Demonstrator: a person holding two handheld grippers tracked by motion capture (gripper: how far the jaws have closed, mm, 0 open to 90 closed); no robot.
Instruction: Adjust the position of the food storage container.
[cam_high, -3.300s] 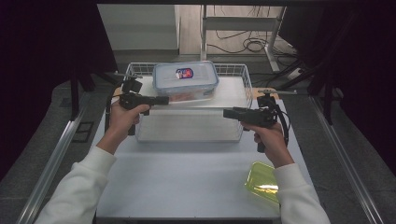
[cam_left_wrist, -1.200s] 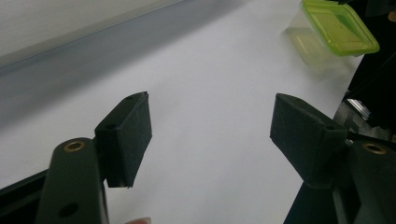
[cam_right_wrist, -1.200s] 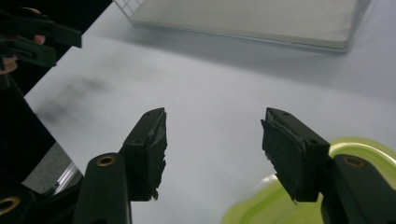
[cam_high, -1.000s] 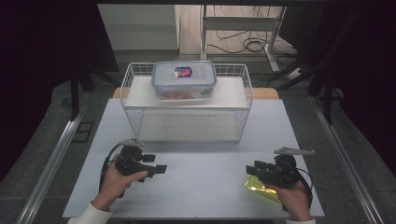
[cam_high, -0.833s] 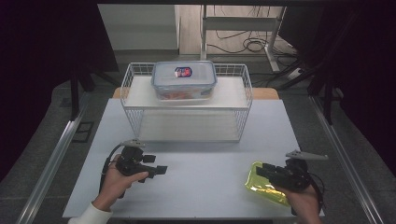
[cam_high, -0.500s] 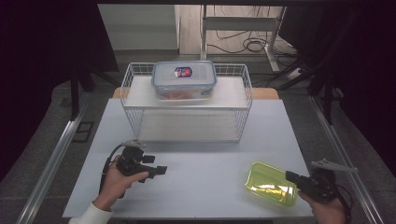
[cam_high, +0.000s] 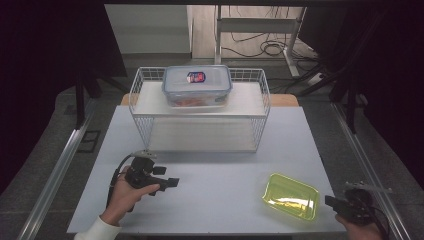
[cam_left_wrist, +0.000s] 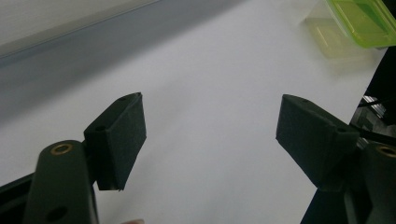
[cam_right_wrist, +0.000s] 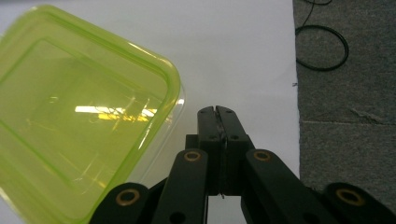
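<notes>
Two grippers sit low at the near edge of the white bench, both empty. Left gripper has fingers spread wide over bare bench; right gripper has fingers pressed together on nothing, just beside the translucent lime-green plastic lid, not touching it. Lid lies flat near the right front corner. Clear lidded plastic food box with a red-blue label sits closed on top of the white wire shelf rack; something orange inside, can't tell what. Judging by layout, box placement looks done, green lid not yet picked up; lower shelf empty.
</notes>
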